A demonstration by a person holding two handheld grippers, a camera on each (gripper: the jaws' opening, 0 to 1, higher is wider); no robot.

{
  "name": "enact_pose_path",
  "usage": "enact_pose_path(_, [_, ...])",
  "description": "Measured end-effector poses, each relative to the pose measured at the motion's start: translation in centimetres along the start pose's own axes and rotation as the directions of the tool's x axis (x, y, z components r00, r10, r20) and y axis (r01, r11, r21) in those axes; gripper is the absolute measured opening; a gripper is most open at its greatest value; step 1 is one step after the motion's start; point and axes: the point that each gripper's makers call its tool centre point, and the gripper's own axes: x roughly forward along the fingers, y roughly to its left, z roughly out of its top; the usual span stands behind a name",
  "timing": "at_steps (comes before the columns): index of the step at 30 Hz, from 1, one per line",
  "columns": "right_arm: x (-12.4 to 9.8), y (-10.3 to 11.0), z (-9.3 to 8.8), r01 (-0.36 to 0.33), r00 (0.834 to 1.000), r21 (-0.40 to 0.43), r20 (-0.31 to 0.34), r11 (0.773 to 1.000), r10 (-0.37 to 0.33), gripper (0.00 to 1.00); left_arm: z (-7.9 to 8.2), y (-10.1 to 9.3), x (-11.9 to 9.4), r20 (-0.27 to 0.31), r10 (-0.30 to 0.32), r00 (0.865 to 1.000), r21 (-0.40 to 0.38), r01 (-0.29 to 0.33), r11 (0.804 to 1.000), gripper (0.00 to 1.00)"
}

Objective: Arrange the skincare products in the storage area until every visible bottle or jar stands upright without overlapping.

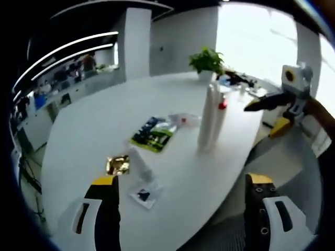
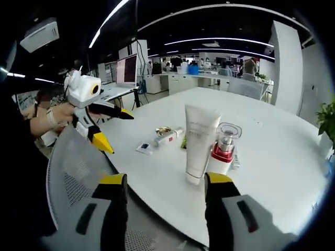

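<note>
A white tube (image 1: 209, 120) (image 2: 199, 149) stands upright on its cap near the edge of the white table (image 1: 94, 130). Right beside it stands a clear pump bottle with a red band (image 2: 224, 151) (image 1: 222, 103). A small bottle with a gold cap (image 1: 125, 166) (image 2: 167, 136) lies on its side further along the table. My left gripper (image 1: 183, 209) (image 2: 118, 132) is open, hovering over the table edge with nothing between its jaws. My right gripper (image 2: 166, 193) (image 1: 261, 120) is open too, facing the tube and pump bottle from off the table, holding nothing.
A flat sachet (image 1: 144, 196) (image 2: 144, 148), a green and blue packet (image 1: 153, 134) and a clear wrapped item (image 1: 183, 119) lie on the table. A potted plant (image 1: 207, 60) stands at the far end. A grey mesh chair (image 2: 78, 172) sits by the edge.
</note>
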Motion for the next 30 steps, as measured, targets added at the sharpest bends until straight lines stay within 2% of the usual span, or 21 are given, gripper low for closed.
enact_pose_path(2, [0.2,-0.2,0.1,0.018,1.000,-0.010,0.004,1.000,-0.018,0.66,-0.3,0.8,0.8,-0.023,0.012,1.000,-0.011,-0.013,1.000,0.97])
enact_pose_path(6, [0.4,-0.4,0.2,0.020,1.000,0.005,0.006,1.000,-0.020,0.67,-0.8,2.1,2.6,-0.079,0.002,0.997,-0.020,-0.003,1.000,0.97])
enact_pose_path(8, [0.5,-0.7,0.1,0.033,0.999,0.002,-0.001,0.999,-0.033,0.68,-1.2,3.0,3.5,-0.114,0.019,0.993,-0.023,-0.022,0.999,0.97])
enact_pose_path(11, [0.6,-0.9,0.1,0.040,0.999,0.022,-0.001,0.999,-0.040,0.67,-1.0,4.1,4.8,-0.122,0.024,0.992,-0.031,-0.028,0.999,0.89])
enact_pose_path(13, [0.6,-1.0,0.1,0.046,0.999,0.030,0.002,0.999,-0.046,0.67,-1.0,4.8,5.8,-0.129,0.020,0.991,-0.051,-0.027,0.998,0.87])
enact_pose_path(17, [0.5,-1.4,0.2,0.060,0.998,0.041,0.007,0.997,-0.060,0.65,-1.1,6.0,7.6,-0.161,0.014,0.987,-0.100,-0.030,0.995,0.76])
enact_pose_path(22, [0.5,-1.6,0.0,0.069,0.998,0.057,0.006,0.996,-0.069,0.63,-0.9,6.9,9.2,-0.162,0.017,0.987,-0.110,-0.035,0.993,0.65])
enact_pose_path(26, [0.5,-1.7,-0.2,0.072,0.997,0.066,-0.002,0.995,-0.072,0.61,-0.5,7.9,10.4,-0.162,0.047,0.986,-0.136,-0.069,0.988,0.58])
enact_pose_path(30, [0.6,-1.8,-0.2,0.072,0.997,0.074,-0.002,0.995,-0.072,0.61,-0.8,8.7,11.3,-0.199,0.081,0.977,-0.129,-0.108,0.986,0.51])
